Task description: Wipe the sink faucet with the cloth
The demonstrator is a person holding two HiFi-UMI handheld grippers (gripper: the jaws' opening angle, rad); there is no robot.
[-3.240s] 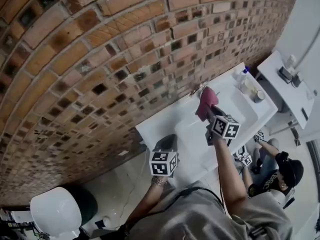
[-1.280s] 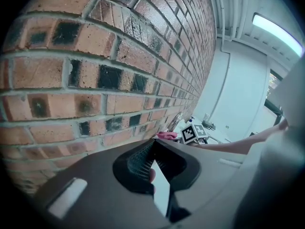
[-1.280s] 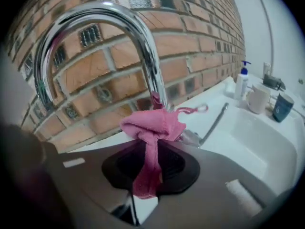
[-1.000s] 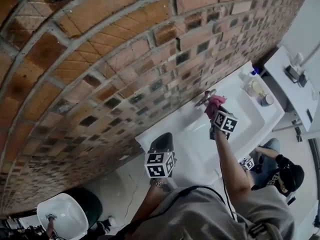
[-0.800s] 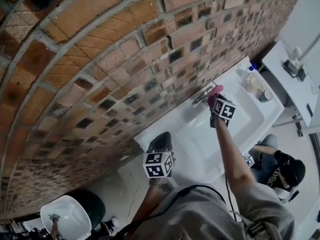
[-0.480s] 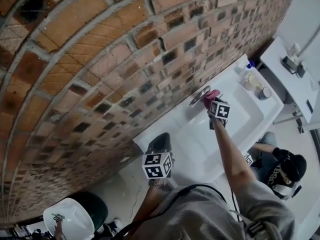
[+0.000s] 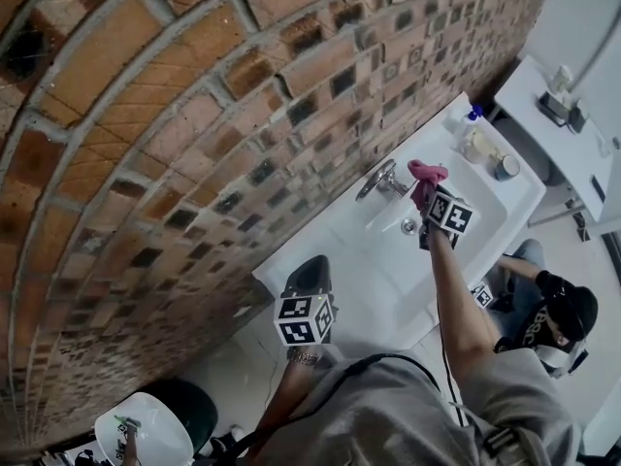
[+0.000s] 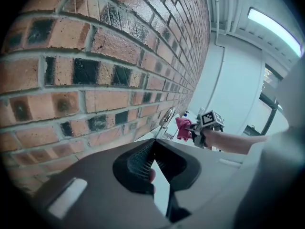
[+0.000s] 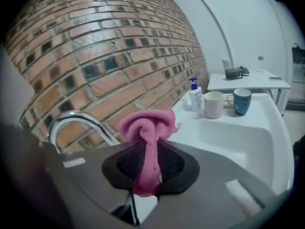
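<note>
Right gripper is clamped on a bunched pink terry cloth, which is held just beside the curved chrome faucet over the white sink basin. Left gripper is closed on nothing, well apart. Wiping seems in hand; next, the cloth must be pressed against the spout.

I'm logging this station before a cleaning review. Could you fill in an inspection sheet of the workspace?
Surface: white sink against the wall.
Job's things: chrome faucet; pink cloth beside it, contact unclear.
Clutter: soap bottle, white mug and blue mug at the sink's far end.
Grippers: right gripper shut on the pink cloth; left gripper shut, empty, at the sink's other end.
Cables: thin cable along the right arm.
Surroundings: brick wall; side table; second person seated nearby.
</note>
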